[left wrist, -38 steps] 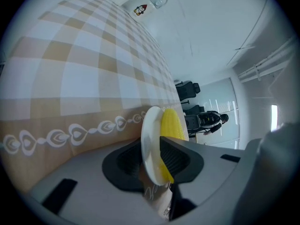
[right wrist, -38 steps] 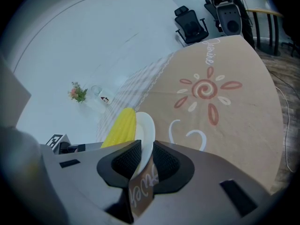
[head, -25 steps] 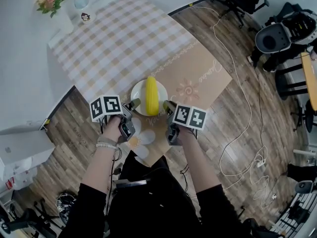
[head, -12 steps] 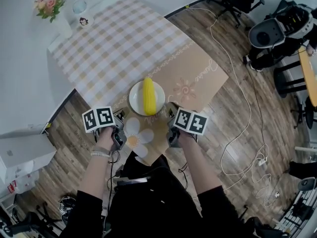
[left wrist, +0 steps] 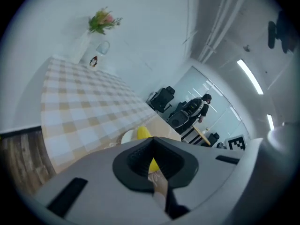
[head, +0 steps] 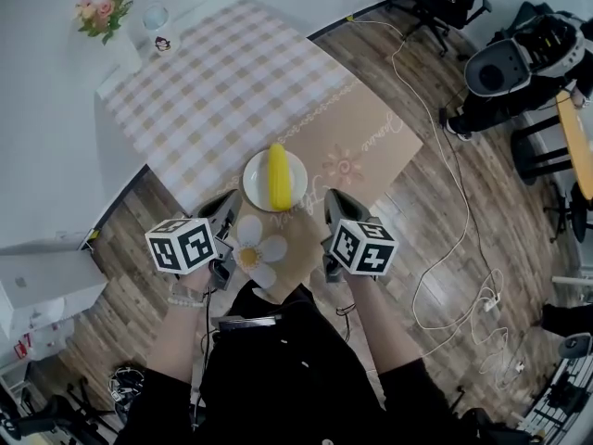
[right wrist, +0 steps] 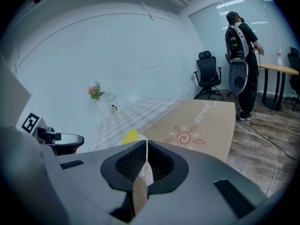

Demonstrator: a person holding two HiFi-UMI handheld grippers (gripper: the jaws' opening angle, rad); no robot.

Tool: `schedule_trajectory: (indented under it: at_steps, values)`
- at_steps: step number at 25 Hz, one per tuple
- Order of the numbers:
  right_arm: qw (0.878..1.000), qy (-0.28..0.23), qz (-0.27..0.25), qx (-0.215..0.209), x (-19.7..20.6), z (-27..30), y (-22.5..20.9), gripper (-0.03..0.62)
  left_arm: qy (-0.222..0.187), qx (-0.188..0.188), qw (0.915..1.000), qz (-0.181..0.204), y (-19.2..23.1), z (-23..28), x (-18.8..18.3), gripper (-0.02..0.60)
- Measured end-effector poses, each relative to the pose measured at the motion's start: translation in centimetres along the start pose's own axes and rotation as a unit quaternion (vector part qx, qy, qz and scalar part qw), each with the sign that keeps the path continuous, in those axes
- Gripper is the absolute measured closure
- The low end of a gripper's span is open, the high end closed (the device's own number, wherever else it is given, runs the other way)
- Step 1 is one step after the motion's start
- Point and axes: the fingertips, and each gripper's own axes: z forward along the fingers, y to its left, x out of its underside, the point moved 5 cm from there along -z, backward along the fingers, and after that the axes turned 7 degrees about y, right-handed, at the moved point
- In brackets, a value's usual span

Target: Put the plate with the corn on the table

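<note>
The round white plate [head: 251, 185] with the yellow corn cob [head: 277, 174] sits on the table's [head: 204, 91] brown printed mat [head: 371, 137] (near its front edge). The left gripper [head: 229, 200] has its jaws pressed together, empty; the right gripper [head: 332, 198] has just closed on nothing

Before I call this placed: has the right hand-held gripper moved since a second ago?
Yes. The right hand-held gripper has drawn off the plate rim, back toward the person; its jaws are shut and empty.

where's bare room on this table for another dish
Bare: the checked cloth between plate and vase, and the brown mat right of the plate. Crowded: the far corner with vase, glass, and the near edge, where left gripper and right gripper hover by the plate.
</note>
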Motion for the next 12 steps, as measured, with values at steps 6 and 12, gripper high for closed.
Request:
schedule_trajectory:
  at_steps: [6,12]
  values:
    - [0.998,-0.053,-0.036,0.004,-2.1,-3.6,1.0,0.549,-0.009,-0.002,0.9949,0.101,-4.6,-1.2,-1.7,0.569]
    - [0.99,-0.104,-0.097,-0.005,-4.7,-7.0,3.3,0.549,-0.044,0.003,0.9898,0.135,-7.6,-3.8,-3.7,0.569]
